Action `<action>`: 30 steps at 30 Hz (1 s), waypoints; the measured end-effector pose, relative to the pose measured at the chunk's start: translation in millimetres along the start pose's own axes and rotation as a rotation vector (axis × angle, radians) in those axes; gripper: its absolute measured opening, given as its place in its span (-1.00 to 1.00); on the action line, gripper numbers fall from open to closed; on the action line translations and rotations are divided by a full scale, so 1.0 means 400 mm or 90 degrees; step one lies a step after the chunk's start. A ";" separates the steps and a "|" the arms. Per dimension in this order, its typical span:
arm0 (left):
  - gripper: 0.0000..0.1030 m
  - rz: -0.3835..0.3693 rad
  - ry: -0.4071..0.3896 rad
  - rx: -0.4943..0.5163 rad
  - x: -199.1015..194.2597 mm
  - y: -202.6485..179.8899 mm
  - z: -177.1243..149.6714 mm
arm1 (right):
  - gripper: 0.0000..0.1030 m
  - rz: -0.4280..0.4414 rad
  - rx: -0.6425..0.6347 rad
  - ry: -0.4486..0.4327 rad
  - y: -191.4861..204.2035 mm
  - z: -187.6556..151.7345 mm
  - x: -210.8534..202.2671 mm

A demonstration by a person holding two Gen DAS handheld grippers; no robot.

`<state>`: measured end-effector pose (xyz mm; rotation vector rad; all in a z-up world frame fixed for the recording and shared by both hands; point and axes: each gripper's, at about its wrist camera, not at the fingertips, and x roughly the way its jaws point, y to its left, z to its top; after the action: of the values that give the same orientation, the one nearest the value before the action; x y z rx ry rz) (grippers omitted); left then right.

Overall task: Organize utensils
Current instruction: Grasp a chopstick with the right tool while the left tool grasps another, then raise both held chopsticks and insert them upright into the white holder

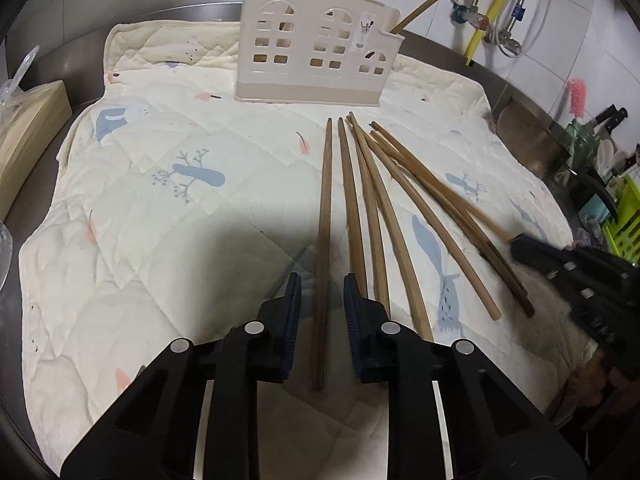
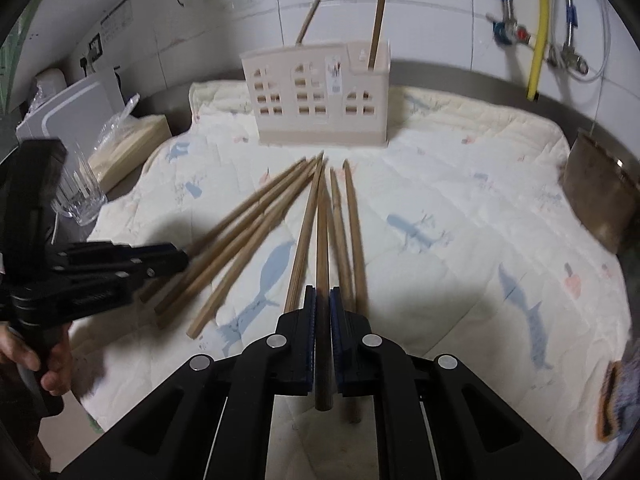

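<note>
Wooden chopsticks point(image 1: 372, 208) fan across the quilted mat point(image 1: 160, 200), the cream holder point(image 1: 316, 44) at 12 o'clock. The right gripper point(image 2: 322, 300) pinches one chopstick point(image 2: 322, 248); the left gripper point(image 1: 322, 288) is spread, straddling another chopstick point(image 1: 324, 216).

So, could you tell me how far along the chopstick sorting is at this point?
Early on. Done: two chopsticks already stand in the cream holder. In hand: the right gripper is shut on a dark chopstick, while the left gripper is open around the leftmost chopstick, not yet clamped. Left: the remaining chopsticks fanned out on the quilted cloth.
</note>
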<state>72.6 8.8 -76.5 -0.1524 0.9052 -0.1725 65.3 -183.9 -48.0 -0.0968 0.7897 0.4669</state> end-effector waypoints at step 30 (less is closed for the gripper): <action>-0.90 0.005 -0.130 0.053 -0.169 -0.024 0.237 | -0.87 0.042 -0.076 -0.112 -0.045 0.282 -0.123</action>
<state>106.1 19.3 35.0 -0.0879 0.6935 -0.1834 117.8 -189.1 64.5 -0.1388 0.5934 0.5773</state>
